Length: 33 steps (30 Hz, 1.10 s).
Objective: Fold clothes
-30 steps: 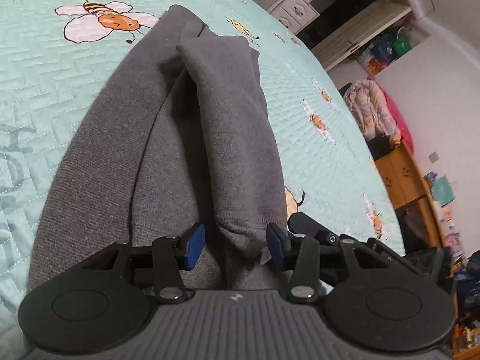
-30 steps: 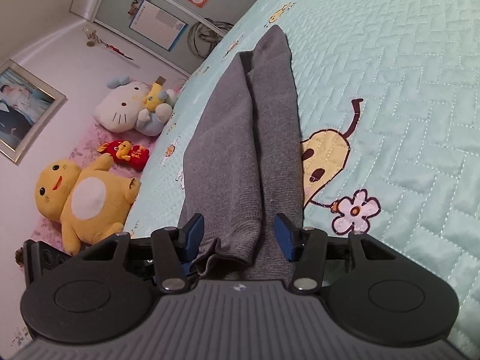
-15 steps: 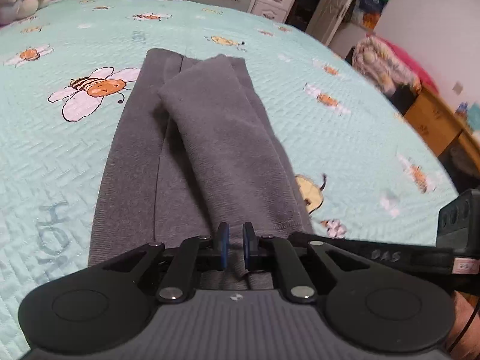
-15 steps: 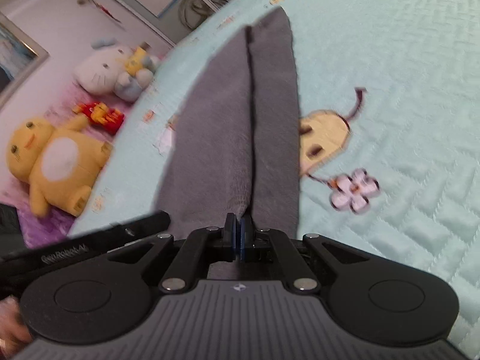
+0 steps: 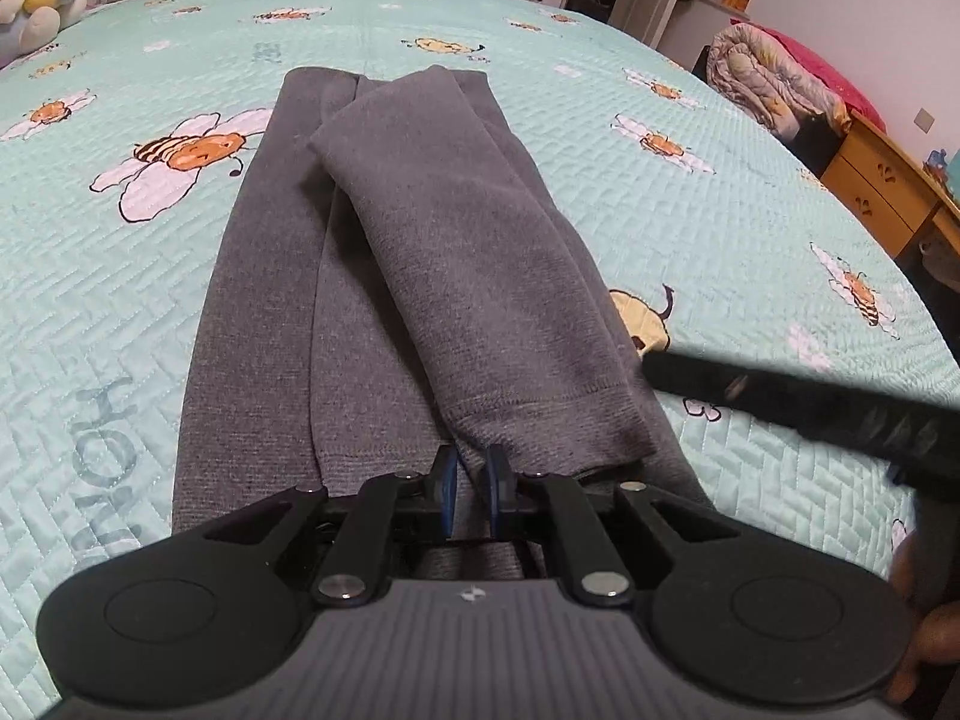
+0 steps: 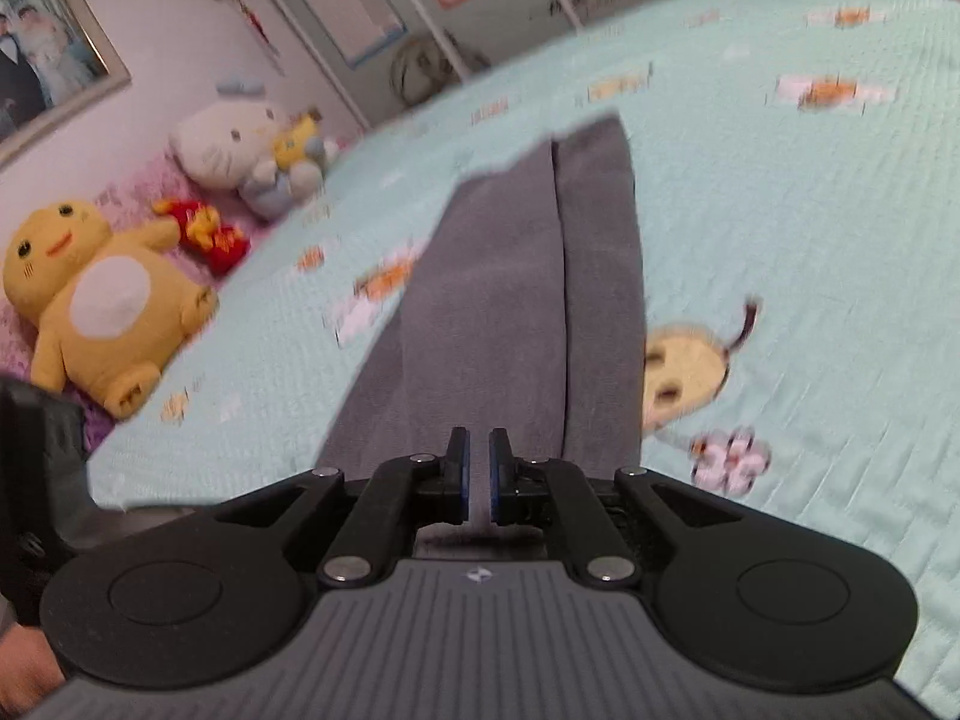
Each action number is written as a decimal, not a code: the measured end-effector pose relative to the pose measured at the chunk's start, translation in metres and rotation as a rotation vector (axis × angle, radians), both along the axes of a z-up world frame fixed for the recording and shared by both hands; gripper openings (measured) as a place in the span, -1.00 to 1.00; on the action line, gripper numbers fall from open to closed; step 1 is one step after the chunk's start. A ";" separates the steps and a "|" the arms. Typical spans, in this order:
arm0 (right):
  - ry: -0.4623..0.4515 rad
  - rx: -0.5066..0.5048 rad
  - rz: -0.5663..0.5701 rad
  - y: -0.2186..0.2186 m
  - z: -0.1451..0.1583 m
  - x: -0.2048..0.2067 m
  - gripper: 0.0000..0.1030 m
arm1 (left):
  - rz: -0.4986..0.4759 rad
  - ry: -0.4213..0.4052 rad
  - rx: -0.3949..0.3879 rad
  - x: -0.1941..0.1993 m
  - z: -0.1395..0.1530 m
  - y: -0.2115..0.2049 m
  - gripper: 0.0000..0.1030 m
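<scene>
Bedspread (image 5: 690, 228), mint, bee-printed, carrying grey garment (image 5: 258, 312) folded into a long strip, sleeve (image 5: 480, 276) laid on top; long axis runs straight away from both cameras. Left gripper (image 5: 469, 483) and right gripper (image 6: 477, 471): fingers narrowed on the near hem, cloth apparently pinched. Risk: lifting unevenly would likely spill the loose sleeve and skew the strip.

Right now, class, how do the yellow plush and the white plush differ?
The yellow plush has a white belly patch; the white plush has a small yellow toy against it. The yellow plush lies nearer the camera, the white plush farther back. Both rest beside the bed.
</scene>
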State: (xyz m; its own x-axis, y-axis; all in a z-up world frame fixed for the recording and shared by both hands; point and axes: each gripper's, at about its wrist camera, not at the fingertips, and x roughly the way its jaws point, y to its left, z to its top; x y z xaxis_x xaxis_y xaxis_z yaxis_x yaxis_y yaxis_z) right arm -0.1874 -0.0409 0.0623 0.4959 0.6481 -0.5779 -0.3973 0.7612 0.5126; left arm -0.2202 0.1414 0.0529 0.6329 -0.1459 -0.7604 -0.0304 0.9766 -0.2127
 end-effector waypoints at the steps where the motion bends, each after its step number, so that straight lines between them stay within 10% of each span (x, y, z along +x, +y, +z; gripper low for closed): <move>1: 0.043 -0.017 0.007 0.004 -0.010 0.002 -0.87 | 0.000 0.002 0.000 0.000 0.000 0.000 -0.84; 19: 0.119 0.013 0.023 0.005 -0.022 -0.008 -0.47 | -0.009 0.001 0.004 -0.002 -0.006 0.001 -0.81; 33: 0.148 0.248 -0.037 -0.024 -0.016 0.006 -0.45 | 0.047 -0.191 -0.308 -0.017 0.029 0.033 -0.71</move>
State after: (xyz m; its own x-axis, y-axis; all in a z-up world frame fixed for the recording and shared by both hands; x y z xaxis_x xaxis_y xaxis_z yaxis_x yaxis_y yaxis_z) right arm -0.1815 -0.0650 0.0467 0.4436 0.7618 -0.4721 -0.2786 0.6179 0.7353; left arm -0.2376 0.1741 0.0822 0.7707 -0.3169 -0.5527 -0.0052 0.8644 -0.5028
